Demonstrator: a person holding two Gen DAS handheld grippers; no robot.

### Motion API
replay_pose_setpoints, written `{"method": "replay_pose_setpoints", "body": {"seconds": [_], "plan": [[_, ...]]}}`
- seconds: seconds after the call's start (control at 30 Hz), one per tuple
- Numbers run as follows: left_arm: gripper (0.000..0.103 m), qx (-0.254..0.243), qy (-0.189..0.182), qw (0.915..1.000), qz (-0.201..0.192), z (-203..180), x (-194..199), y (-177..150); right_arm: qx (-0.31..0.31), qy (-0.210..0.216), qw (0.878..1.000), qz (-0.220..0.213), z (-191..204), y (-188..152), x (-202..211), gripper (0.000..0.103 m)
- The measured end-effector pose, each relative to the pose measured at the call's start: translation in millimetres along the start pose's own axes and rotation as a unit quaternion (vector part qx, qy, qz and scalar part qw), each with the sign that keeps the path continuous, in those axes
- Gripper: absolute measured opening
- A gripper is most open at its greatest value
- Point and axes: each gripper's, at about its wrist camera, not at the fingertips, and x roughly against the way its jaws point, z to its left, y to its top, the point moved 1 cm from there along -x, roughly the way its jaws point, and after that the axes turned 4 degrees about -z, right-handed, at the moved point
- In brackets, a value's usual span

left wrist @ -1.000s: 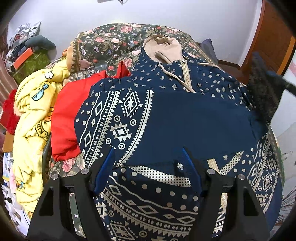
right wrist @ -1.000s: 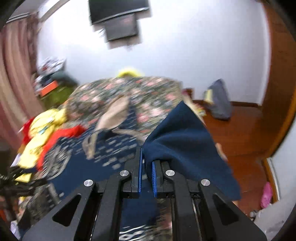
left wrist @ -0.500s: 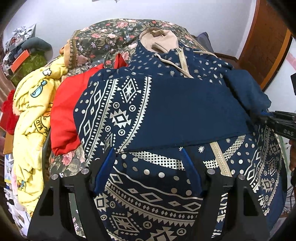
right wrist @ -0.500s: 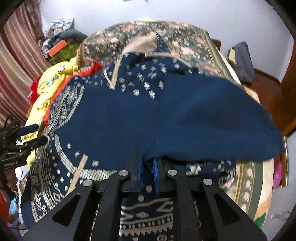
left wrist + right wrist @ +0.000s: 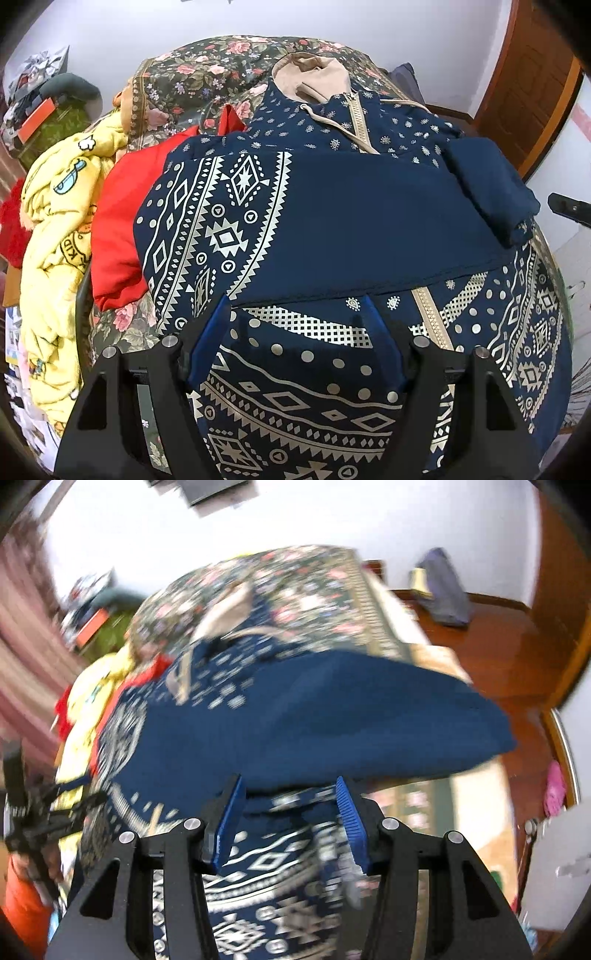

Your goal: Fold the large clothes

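A navy hooded jacket (image 5: 295, 369) with white geometric print and a tan hood (image 5: 314, 77) lies on the floral bed (image 5: 207, 74). Its sleeve (image 5: 369, 229) is folded across the chest, plain navy side up, with the cuff (image 5: 491, 188) at the right. My left gripper (image 5: 295, 314) is open and empty, just above the jacket's lower front. My right gripper (image 5: 291, 786) is open and empty at the sleeve's near edge (image 5: 332, 723); this view is blurred. The right gripper's tip shows at the right edge of the left wrist view (image 5: 569, 208).
A red garment (image 5: 122, 229) and a yellow cartoon-print garment (image 5: 55, 221) lie left of the jacket. Clutter (image 5: 40, 107) is piled at the far left. A wooden door (image 5: 532, 81) and a wood floor (image 5: 498, 642) with a grey bag (image 5: 443, 590) lie to the right.
My right gripper carried the sleeve across the jacket's chest, laid it down, then opened and let it go. My left gripper stayed open above the lower front.
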Motion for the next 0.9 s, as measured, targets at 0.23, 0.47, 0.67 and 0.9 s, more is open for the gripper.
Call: {"method": "replay_pose_setpoints", "body": {"seconds": [0.23,0.47,0.67,0.9], "plan": [[0.072,0.005,0.006,1.0,0.0,3.9,-5.0,1.8,-0.142,-0.112,0.983,-0.006,-88.4,0.7,-24.4,0.047],[0.072,0.015,0.003,0.9998,0.008,6.8,-15.2,3.6,-0.273,-0.066,0.96,-0.006,-140.5,-8.5,-59.1,0.05],[0.072,0.014,0.003,0.9999,0.01,5.5,-16.8,0.5,-0.289,-0.071,0.954,-0.022,-143.3,7.0,-70.2,0.037],[0.072,0.017,0.004,0.9998,-0.01,15.2,-0.3,-2.1,-0.195,-0.048,0.978,-0.064,-105.1,29.1,-43.8,0.006]]}}
